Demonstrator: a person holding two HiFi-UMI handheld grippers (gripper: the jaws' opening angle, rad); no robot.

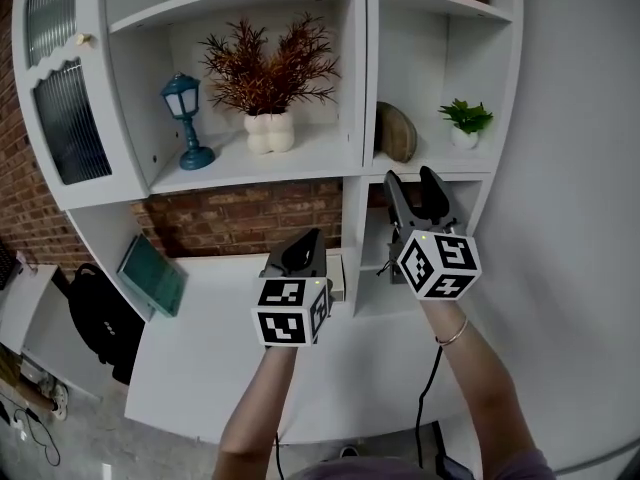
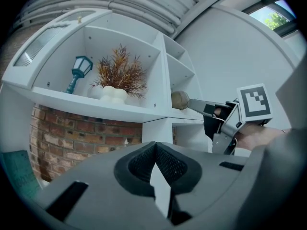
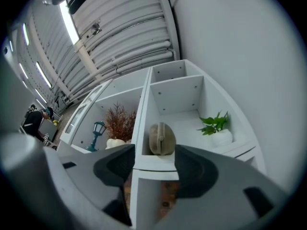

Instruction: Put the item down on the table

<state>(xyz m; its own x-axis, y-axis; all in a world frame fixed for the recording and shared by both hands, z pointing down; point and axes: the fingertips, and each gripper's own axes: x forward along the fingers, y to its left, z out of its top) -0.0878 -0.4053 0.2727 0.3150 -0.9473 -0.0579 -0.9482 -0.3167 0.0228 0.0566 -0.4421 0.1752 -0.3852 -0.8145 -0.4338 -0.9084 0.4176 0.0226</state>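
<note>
A brown oval ornament [image 1: 397,133] stands upright on the right-hand shelf of a white cabinet; it also shows in the left gripper view [image 2: 180,99] and the right gripper view [image 3: 161,139]. My right gripper [image 1: 411,178] is open just below and in front of that shelf, jaws pointing up at the ornament, apart from it; nothing lies between its jaws [image 3: 153,169]. My left gripper [image 1: 303,240] hovers over the white table [image 1: 210,368], lower and to the left. Its jaws [image 2: 156,150] are shut and hold nothing.
The left shelf holds a teal lantern [image 1: 186,120] and a reddish dried plant in a white vase [image 1: 268,128]. A small green potted plant [image 1: 465,123] shares the ornament's shelf. A teal board [image 1: 152,273] leans at the table's left; a black bag [image 1: 95,318] sits beside it.
</note>
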